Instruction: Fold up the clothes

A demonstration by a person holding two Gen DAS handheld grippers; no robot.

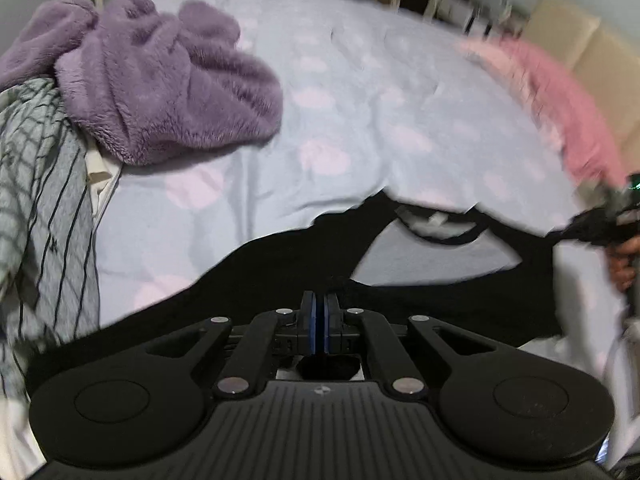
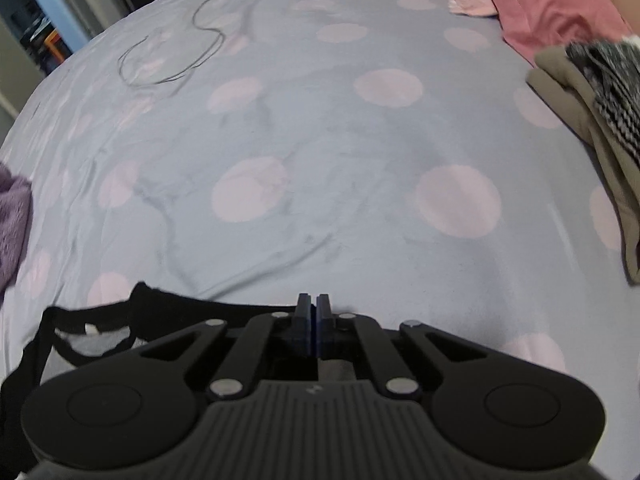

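A black garment (image 1: pixel 280 264) with a scooped neckline is stretched low over the pale blue dotted bedsheet (image 1: pixel 360 100). My left gripper (image 1: pixel 320 304) is shut on its near edge by the neckline. The right gripper (image 1: pixel 612 216) shows blurred at the right edge of the left wrist view, pinching the garment's other end. In the right wrist view my right gripper (image 2: pixel 314 308) is shut, with the black garment (image 2: pixel 160 312) running off to its left over the bedsheet (image 2: pixel 320 140).
A purple fleece pile (image 1: pixel 160 80) and a grey striped garment (image 1: pixel 40 200) lie at the left. Pink fabric (image 1: pixel 560 100) lies at the right; it also shows in the right wrist view (image 2: pixel 552 4), with an olive and a black-white garment (image 2: pixel 592 120). A thin cord (image 2: pixel 180 48) lies far left.
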